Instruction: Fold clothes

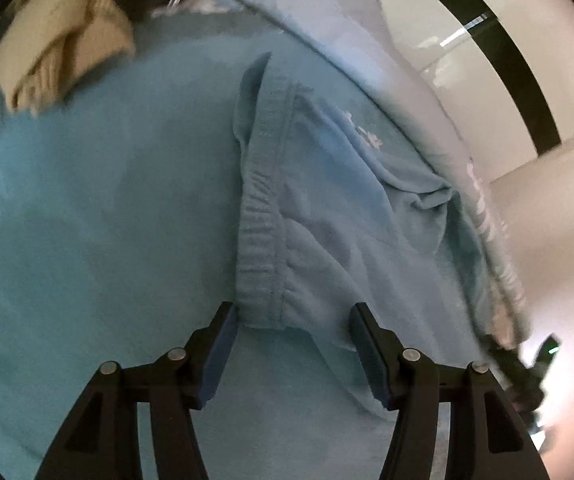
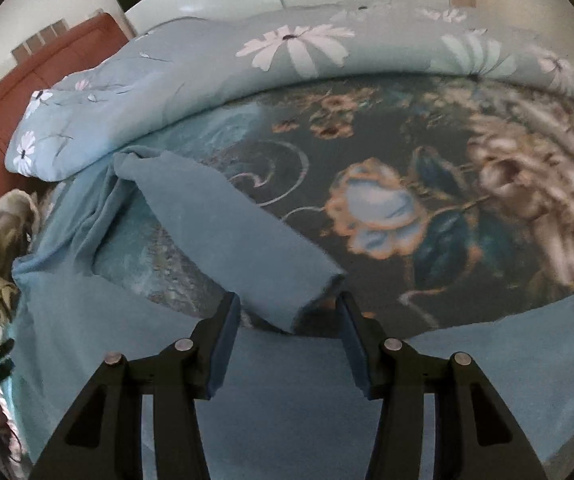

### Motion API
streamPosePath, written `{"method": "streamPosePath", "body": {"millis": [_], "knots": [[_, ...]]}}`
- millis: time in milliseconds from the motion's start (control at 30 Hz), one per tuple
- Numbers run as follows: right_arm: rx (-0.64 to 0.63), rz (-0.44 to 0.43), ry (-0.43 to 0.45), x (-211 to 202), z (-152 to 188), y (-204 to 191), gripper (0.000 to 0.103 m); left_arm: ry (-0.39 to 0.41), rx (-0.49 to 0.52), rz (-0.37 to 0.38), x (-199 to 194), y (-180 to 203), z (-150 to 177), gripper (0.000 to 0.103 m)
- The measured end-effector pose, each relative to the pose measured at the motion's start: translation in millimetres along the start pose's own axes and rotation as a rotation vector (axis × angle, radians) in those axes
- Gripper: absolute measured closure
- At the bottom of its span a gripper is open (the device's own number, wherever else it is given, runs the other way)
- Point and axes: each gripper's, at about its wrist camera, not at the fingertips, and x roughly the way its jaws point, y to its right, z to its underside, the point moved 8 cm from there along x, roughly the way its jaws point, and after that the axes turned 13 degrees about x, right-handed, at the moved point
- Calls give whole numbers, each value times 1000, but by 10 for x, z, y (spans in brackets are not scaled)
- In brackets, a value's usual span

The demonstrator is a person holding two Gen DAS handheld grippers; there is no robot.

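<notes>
A: Where are the clothes?

B: A light blue garment (image 1: pixel 327 208) lies spread on the bed. From the left wrist its ribbed waistband (image 1: pixel 261 216) runs away from the camera, with the near end just between the fingertips of the left gripper (image 1: pixel 293 320). From the right wrist a long folded leg or sleeve (image 2: pixel 227 232) of the same blue cloth lies slantwise over the flowered bedsheet (image 2: pixel 407 184), and its open end sits between the fingertips of the right gripper (image 2: pixel 289 308).

A: Are the claws clenched on it?

B: No. Both stand released, fingers wide apart, with the cloth lying loose in the gap.

A: What else is on the bed?

B: A pale blue quilt (image 2: pixel 287 60) with white daisies is bunched along the far edge. A tan knitted piece (image 1: pixel 67 60) lies towards the far left in the left view, blurred. A reddish headboard (image 2: pixel 27 92) stands at the left.
</notes>
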Motion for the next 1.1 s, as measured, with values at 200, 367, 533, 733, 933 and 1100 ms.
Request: {"method": "streamPosePath", "body": {"millis": [200, 367, 533, 733, 933, 1100], "knots": [[38, -29, 35, -36, -231, -102, 94, -1, -28, 22, 22, -12, 23, 41], [80, 10, 179, -374, -825, -143, 95, 6, -42, 41, 50, -29, 10, 41], [145, 146, 265, -458, -1424, -59, 95, 20, -53, 58, 80, -9, -8, 41], [194, 241, 247, -178, -1479, 51, 93, 47, -73, 101, 5, -88, -11, 41], [186, 239, 284, -258, -1324, 98, 67, 73, -126, 201, -4, -80, -30, 37], [150, 146, 345, -768, -839, 65, 66, 29, -243, 282, 90, -84, 46, 36]]}}
